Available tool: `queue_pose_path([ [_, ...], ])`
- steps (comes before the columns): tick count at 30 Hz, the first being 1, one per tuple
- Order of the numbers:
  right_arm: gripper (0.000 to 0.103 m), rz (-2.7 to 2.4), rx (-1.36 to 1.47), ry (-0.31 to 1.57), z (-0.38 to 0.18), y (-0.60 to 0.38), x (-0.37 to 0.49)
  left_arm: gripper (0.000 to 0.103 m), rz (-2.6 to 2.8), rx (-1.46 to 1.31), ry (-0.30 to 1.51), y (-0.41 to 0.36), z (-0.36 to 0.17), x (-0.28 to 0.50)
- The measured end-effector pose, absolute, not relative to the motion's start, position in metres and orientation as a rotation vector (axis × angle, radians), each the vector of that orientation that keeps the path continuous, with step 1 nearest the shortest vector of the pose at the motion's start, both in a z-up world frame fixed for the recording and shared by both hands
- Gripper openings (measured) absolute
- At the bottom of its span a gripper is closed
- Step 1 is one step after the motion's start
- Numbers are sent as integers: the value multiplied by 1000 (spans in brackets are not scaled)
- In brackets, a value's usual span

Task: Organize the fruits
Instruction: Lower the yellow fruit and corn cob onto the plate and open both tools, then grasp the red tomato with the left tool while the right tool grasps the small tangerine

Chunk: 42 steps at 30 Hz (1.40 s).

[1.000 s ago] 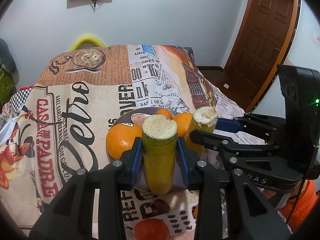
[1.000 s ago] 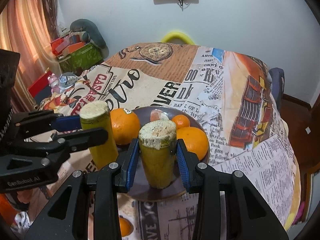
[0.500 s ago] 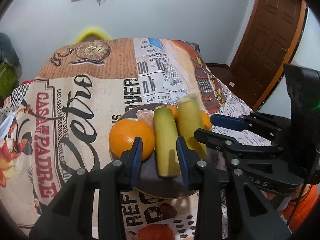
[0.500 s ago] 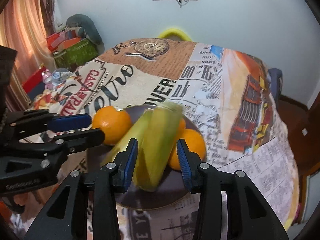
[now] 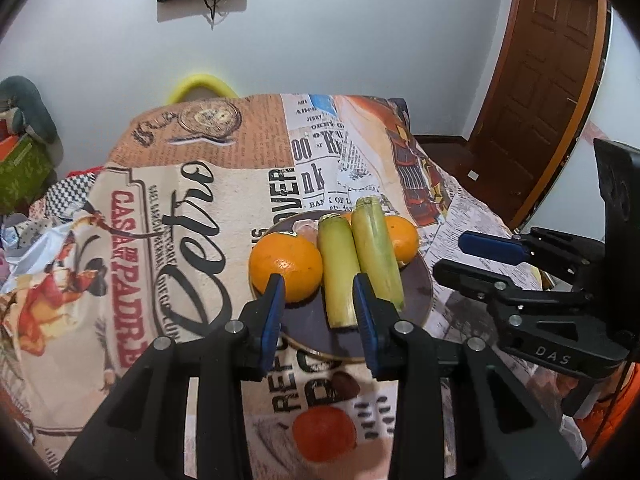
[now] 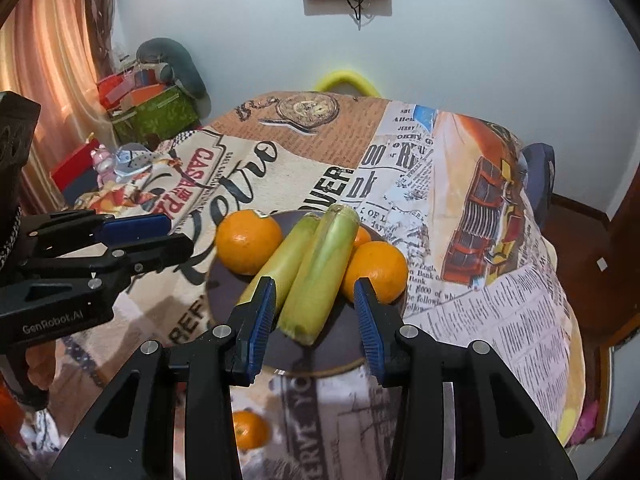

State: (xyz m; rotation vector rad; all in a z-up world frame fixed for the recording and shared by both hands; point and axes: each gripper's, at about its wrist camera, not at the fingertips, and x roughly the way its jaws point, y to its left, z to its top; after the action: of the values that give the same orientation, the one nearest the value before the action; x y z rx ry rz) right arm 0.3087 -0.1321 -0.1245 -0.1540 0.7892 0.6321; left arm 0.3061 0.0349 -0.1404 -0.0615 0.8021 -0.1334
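A dark plate (image 5: 416, 300) (image 6: 224, 296) on the printed tablecloth holds two yellow-green stalk pieces lying side by side: a left stalk (image 5: 338, 268) (image 6: 280, 266) and a right stalk (image 5: 376, 248) (image 6: 320, 272). A large orange (image 5: 286, 266) (image 6: 248, 240) lies left of them, another orange (image 5: 402, 238) (image 6: 376, 270) right of them, and a small orange (image 6: 362, 236) behind. My left gripper (image 5: 318, 312) is open and empty just in front of the left stalk. My right gripper (image 6: 314, 314) is open and empty around the near end of the right stalk; it also shows in the left wrist view (image 5: 480, 260).
A small orange fruit (image 5: 324, 434) (image 6: 250, 430) and a dark brown fruit (image 5: 346, 384) lie on the cloth in front of the plate. A yellow chair back (image 5: 200, 84) stands behind the table. A door (image 5: 540, 60) is at right, clutter (image 6: 152, 108) at left.
Both grippers held the stalks upright a second ago. They tilted them down, let go and opened. Both stalks now lie flat on the plate and the grippers have drawn back slightly.
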Motion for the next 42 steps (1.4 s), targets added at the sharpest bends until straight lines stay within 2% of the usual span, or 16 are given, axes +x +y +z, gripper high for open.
queue_pose_path([
  [3, 38, 631, -139, 776, -115, -136, 293, 35, -132, -50, 789, 34, -131, 290],
  [6, 46, 619, -133, 757, -108, -141, 279, 35, -129, -46, 782, 34, -124, 273],
  [9, 47, 610, -136, 745, -103, -144, 264, 35, -127, -44, 787, 35, -122, 259],
  [11, 47, 613, -135, 745, -101, -145, 255, 37, -124, -43, 794, 35, -122, 250],
  [13, 47, 607, -129, 746, -100, -146, 248, 44, -117, -46, 798, 37, -123, 242],
  [15, 47, 611, -114, 752, -102, -147, 242, 45, -110, -44, 802, 38, -126, 234],
  [23, 49, 596, -115, 827, -134, -138, 229, 45, -122, -28, 856, 38, -149, 212],
  [33, 49, 590, -91, 951, -180, -130, 235, 52, -141, -31, 957, 37, -190, 221],
  [42, 48, 609, -99, 995, -201, -125, 246, 52, -191, -21, 1011, 24, -217, 236],
])
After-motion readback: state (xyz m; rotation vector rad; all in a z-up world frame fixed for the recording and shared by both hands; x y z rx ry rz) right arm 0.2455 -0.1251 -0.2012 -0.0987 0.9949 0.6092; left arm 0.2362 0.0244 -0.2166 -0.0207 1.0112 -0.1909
